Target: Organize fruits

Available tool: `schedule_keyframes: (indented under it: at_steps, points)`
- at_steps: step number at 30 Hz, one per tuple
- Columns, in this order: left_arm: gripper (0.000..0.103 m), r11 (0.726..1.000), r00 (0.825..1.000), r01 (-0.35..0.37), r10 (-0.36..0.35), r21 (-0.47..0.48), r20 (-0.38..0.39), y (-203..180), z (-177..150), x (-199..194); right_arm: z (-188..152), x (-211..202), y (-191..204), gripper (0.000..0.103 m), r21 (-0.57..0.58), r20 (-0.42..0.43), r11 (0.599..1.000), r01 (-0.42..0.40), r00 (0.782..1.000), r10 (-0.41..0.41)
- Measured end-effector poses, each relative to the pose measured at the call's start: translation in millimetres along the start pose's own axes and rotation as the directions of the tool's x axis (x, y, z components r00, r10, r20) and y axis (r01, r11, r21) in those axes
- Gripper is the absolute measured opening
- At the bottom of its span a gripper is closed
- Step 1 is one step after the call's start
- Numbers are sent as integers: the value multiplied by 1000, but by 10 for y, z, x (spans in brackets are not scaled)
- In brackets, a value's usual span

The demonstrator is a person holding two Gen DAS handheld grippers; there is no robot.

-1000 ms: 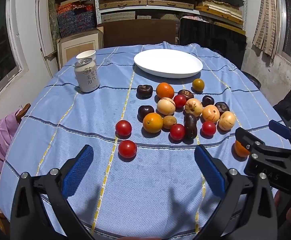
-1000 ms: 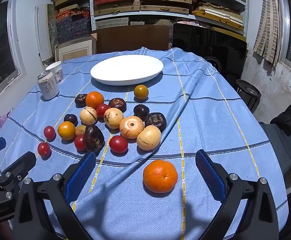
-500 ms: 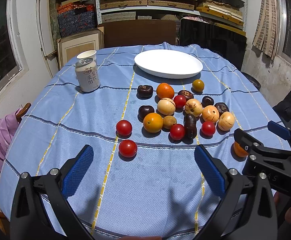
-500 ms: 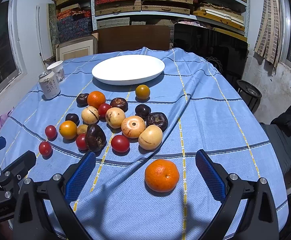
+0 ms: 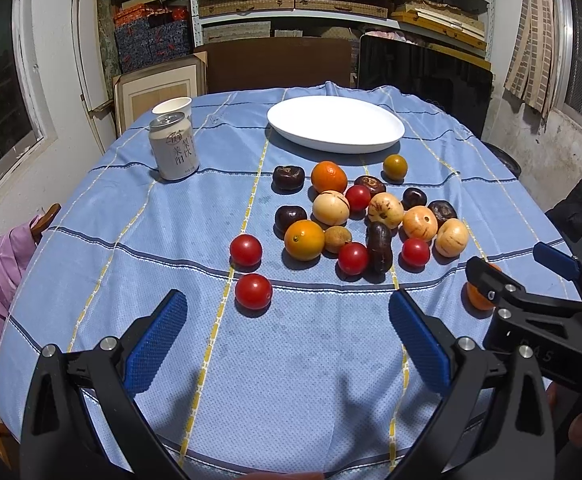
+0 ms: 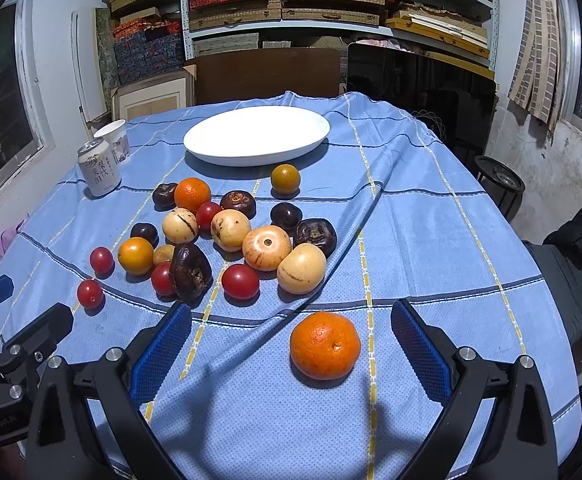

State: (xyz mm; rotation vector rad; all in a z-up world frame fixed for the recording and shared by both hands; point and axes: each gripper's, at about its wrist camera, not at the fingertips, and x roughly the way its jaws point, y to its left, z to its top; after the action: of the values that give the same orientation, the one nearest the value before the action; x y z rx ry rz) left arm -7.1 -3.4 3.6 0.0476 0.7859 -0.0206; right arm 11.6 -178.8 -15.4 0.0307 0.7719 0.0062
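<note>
Wrinkled blue cloth on the table could let the round orange mandarin roll from the wide-open, empty right gripper, while the left gripper gapes empty too

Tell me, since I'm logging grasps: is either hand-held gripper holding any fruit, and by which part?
Nothing is held. Left hand-held gripper and right hand-held gripper are both open; the round orange tangerine lies untouched between the right one's fingers.

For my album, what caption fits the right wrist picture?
Open right tongs frame an orange on the blue tablecloth, white plate beyond.
</note>
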Motion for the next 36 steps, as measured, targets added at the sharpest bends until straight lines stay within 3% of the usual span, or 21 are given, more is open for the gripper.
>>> schedule_keyframes:
  at_steps: [36]
  points:
    - [99,1000,1000,12,-13,-3,-12,-51,-98,50,-35,42,17,100,4,-6,1000,-11,1000,11]
